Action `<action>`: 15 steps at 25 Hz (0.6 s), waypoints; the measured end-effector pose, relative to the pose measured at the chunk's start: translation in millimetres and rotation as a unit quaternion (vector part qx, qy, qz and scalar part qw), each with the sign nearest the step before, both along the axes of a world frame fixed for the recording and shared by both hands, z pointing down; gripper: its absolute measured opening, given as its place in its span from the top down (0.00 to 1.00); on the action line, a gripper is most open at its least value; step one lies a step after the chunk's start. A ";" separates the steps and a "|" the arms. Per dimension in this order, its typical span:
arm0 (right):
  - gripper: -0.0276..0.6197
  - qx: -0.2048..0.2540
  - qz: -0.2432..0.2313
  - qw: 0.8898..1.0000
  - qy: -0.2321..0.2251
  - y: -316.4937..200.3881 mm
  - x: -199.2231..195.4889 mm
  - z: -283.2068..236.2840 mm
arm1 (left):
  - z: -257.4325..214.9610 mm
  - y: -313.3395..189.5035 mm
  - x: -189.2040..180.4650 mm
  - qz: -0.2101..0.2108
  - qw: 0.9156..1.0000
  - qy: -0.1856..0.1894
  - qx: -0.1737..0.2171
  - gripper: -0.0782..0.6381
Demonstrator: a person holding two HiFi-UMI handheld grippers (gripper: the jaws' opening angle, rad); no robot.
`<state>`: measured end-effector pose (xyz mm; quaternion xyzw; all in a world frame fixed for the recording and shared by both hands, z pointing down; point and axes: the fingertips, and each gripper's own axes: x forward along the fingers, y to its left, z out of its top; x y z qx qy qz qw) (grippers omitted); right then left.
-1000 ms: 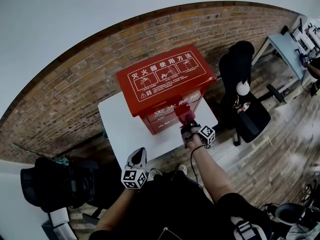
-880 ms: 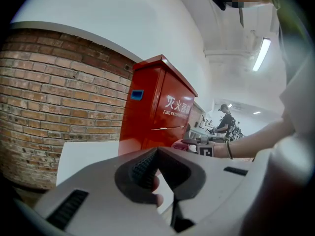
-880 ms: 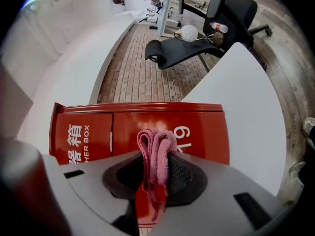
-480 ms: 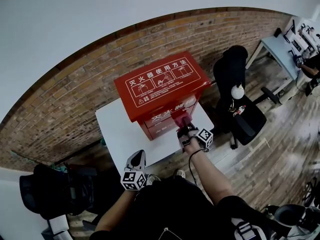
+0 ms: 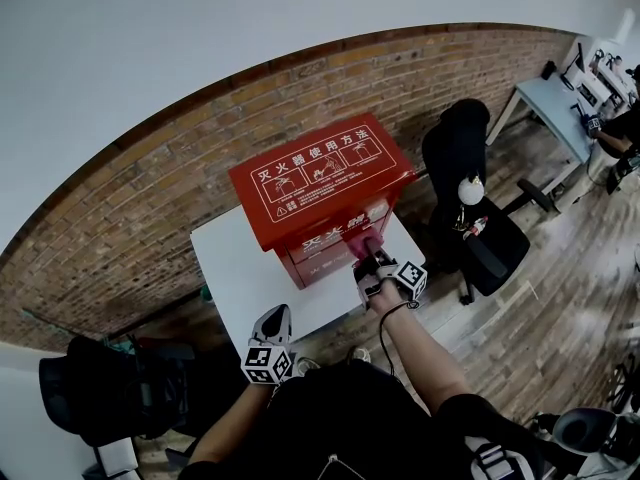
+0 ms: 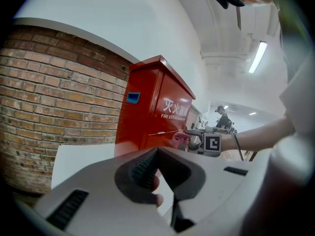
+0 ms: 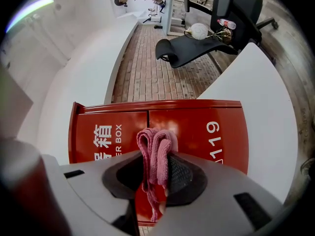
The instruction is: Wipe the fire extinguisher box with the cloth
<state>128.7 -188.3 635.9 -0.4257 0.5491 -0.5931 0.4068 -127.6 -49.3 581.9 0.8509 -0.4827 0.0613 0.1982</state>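
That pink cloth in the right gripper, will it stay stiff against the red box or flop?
Probably floppy: the pink cloth is folded over itself, with a loose strand dangling below where the right gripper pinches it. It likely weighs little and would bunch against the red box rather than shove it.

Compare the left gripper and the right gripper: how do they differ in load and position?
The right gripper is shut on the pink cloth; the left gripper is shut on nothing. The right gripper is at the front of the red box; the left gripper hangs low, away from the box. Both carry a marker cube.
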 end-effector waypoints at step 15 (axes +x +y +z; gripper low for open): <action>0.79 0.023 0.001 1.000 -0.008 0.2 -2.2 -36.2 | -2.9 3.8 0.8 0.001 1.000 0.005 -0.001 0.87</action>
